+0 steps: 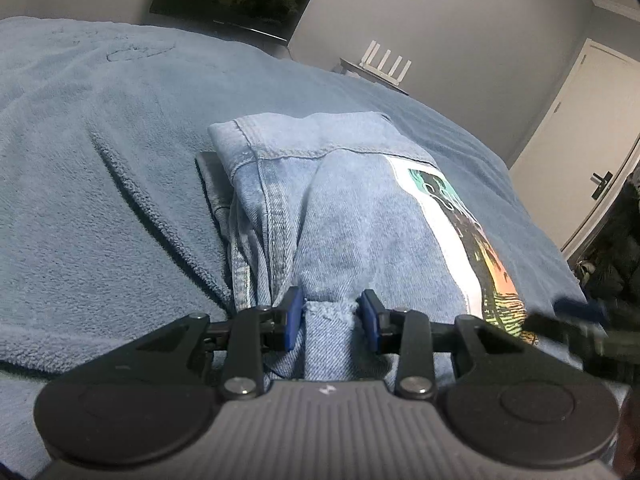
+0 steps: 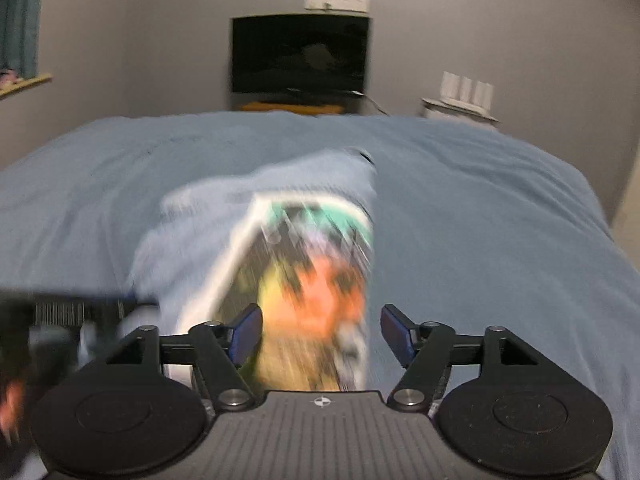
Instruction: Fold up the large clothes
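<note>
A light-blue denim garment [image 1: 352, 208] lies folded lengthwise on the blue blanket [image 1: 100, 140], with a colourful white-bordered print [image 1: 460, 220] along its right side. My left gripper [image 1: 331, 318] is shut on a bunched fold of denim at the garment's near end. The right gripper [image 1: 580, 316] shows blurred at the right edge of that view. In the right wrist view the picture is smeared. There my right gripper [image 2: 321, 332] stands open over the print [image 2: 312, 264], its pads apart from the cloth. The left gripper [image 2: 80, 320] is a dark blur at the left.
The blanket [image 2: 480, 200] covers a wide bed. Beyond its far edge stand a dark television [image 2: 300, 54] and a white router [image 2: 466, 90] on a small shelf. A white door [image 1: 568, 120] is at the right, a curtain [image 2: 20, 12] at the far left.
</note>
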`<state>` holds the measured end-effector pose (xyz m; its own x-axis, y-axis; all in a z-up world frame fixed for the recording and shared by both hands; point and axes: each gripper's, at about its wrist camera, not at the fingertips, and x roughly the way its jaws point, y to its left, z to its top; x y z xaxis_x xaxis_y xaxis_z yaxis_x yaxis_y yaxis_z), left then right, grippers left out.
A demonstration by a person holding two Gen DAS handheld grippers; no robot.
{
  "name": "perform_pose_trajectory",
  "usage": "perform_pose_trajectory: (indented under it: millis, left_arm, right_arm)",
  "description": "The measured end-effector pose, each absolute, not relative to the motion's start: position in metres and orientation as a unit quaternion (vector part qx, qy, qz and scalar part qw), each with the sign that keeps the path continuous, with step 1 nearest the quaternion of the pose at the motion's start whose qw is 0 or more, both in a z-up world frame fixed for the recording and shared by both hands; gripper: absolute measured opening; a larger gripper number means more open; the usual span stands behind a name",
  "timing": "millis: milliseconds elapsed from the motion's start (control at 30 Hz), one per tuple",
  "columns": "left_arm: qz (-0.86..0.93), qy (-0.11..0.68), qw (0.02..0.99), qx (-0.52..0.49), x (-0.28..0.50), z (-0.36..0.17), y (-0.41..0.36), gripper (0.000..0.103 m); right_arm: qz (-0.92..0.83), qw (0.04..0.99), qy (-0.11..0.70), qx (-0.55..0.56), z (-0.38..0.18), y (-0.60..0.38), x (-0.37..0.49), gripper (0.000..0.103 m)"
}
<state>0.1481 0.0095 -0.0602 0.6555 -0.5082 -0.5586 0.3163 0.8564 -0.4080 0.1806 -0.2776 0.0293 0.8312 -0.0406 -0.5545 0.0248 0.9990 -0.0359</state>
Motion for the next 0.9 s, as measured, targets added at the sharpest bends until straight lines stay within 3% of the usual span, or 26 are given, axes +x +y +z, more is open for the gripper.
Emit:
perform_pose_trajectory:
  millis: [200,300,500,900]
  left_arm:
    - [-0.226,0.359,0.892,-0.158,0.147,-0.056,0.018,0.034]
    - [-0.225,0.358,0.894,-0.146,0.144,-0.054,0.016,0.035]
    - [-0.223,0.35,0.905,-0.095,0.134,-0.043,0.009,0.037]
    - [-0.241,0.355,0.898,-0.101,0.129,-0.041,0.005,0.037]
  right_arm:
    - [-0.032,0.953,0.298,-0.05,0.008,-0.266,0.176,0.083]
    - [-0.038,0.952,0.284,-0.106,0.01,-0.249,0.174,0.092]
    - [-0.03,0.937,0.297,-0.181,-0.014,-0.232,0.181,0.089]
    - [-0.065,0.959,0.275,-0.029,-0.021,-0.292,0.185,0.082]
